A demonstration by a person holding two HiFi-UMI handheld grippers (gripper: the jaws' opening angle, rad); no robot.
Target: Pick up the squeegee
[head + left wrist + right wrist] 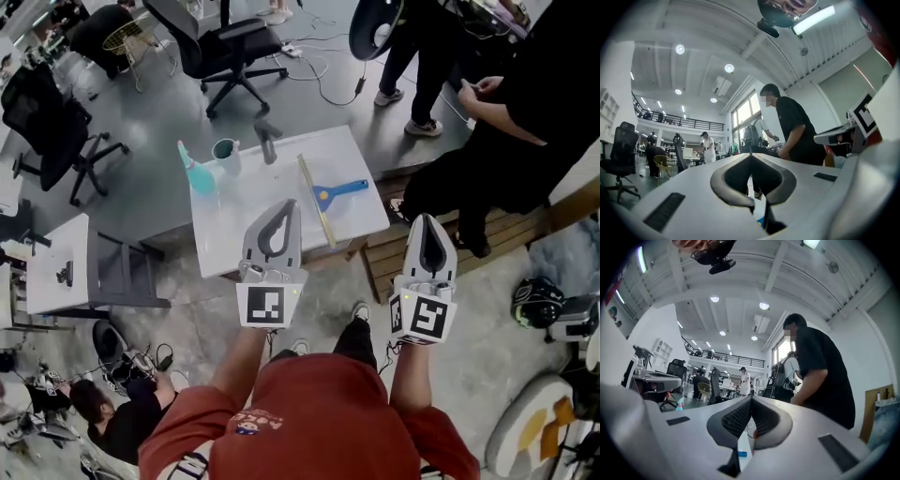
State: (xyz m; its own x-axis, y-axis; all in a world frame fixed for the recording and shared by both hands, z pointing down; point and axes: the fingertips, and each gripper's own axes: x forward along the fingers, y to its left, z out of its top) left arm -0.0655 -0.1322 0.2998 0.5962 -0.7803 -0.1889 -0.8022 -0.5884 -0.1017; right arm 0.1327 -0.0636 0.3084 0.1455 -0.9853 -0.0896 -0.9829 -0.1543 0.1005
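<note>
Left gripper (284, 208): jaws pressed together on nothing, over the table's (361, 220) near edge, probably poised to approach.
Right gripper (427, 218): also closed and empty, off the table's right corner.
Squeegee (326, 197): flat on the table at 1 o'clock from the left gripper, untouched, blue handle toward 2 o'clock.
Spray bottle (199, 175), mug (225, 152): at 10 o'clock, well apart.
Hard to see: both gripper views look past the tabletop; only a blue sliver shows below the jaws.

Rust-red sweatshirt (323, 412), small chest logo

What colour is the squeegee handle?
Blue: the squeegee handle shows best in the head view.
</note>
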